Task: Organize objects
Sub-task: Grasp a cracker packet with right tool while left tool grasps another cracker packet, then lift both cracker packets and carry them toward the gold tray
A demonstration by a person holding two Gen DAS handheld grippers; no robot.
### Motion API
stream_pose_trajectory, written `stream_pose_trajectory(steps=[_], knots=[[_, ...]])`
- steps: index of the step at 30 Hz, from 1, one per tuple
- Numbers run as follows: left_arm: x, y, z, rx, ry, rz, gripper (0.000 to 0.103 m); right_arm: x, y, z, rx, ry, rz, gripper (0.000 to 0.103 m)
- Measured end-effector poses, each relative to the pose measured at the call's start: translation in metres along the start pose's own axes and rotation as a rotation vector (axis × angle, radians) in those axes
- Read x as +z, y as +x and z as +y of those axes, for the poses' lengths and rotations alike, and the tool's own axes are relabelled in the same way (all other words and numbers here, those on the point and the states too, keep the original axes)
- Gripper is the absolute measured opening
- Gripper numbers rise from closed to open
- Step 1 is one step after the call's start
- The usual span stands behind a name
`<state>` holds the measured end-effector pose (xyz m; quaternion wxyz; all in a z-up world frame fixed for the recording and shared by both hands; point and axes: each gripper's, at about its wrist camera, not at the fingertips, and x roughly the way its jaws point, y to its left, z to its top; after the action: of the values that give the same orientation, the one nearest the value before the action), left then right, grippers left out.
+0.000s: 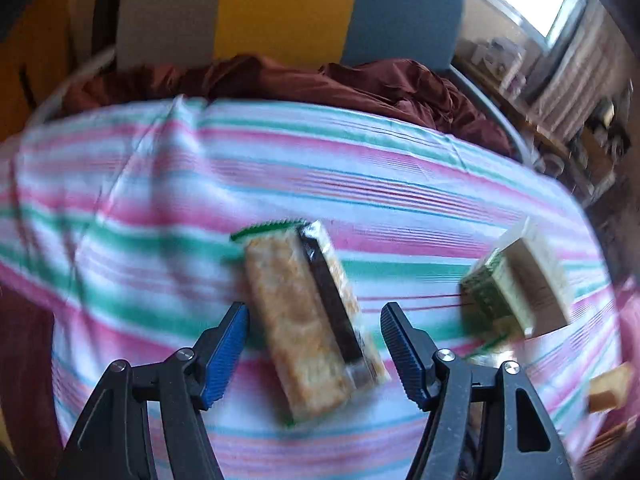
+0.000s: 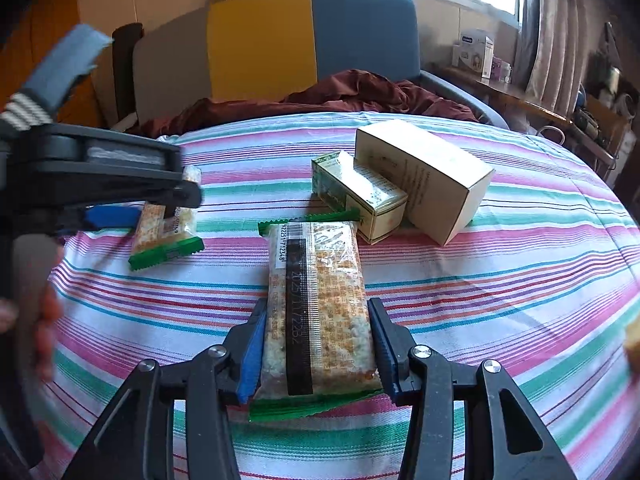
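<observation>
Cracker packet in my right gripper (image 2: 316, 344): a clear-wrapped packet (image 2: 318, 304) with green crimped ends, pinched at its near end between my blue pads, lying lengthwise on the striped cloth (image 2: 520, 300).
Second cracker packet (image 1: 308, 320): flat on the cloth between the fingers of my left gripper (image 1: 314, 344), which stand wide and clear of both its sides.
Green box (image 2: 360, 196): just beyond my held packet, lying against the beige box (image 2: 424, 180).
Beige box: on its side, farther right on the cloth.
Beyond the cloth: a crumpled maroon fabric (image 2: 360, 92) and a grey, yellow and blue panel (image 2: 260, 40).
</observation>
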<state>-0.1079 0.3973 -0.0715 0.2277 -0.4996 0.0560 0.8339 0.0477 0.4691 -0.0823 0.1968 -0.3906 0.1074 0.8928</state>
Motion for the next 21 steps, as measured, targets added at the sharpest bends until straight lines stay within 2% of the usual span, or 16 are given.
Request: stream_pose_trajectory(steps=[2,5,11,15,17,21], knots=[[-0.003,0.002,-0.004,0.025,0.064,-0.032,0.068,0.0,0.0,0.003,-0.008,-0.005,-0.004,0.048],[-0.012,-0.005,0.001,0.03,0.121,-0.071,0.059,-0.002,-0.001,0.003,-0.008,-0.004,-0.007,0.048],[-0.019,-0.014,0.025,0.017,0.061,-0.108,0.058,-0.002,0.0,0.003,-0.01,-0.004,-0.011,0.048],[-0.011,-0.007,0.017,0.021,0.092,-0.113,0.059,-0.003,-0.001,0.003,-0.013,-0.007,-0.012,0.048],[-0.01,-0.002,0.011,0.054,0.128,-0.117,0.059,-0.003,0.0,0.003,-0.013,-0.008,-0.012,0.048],[-0.013,-0.001,0.012,0.061,0.126,-0.139,0.059,-0.003,0.0,0.003,-0.018,-0.01,-0.01,0.048]])
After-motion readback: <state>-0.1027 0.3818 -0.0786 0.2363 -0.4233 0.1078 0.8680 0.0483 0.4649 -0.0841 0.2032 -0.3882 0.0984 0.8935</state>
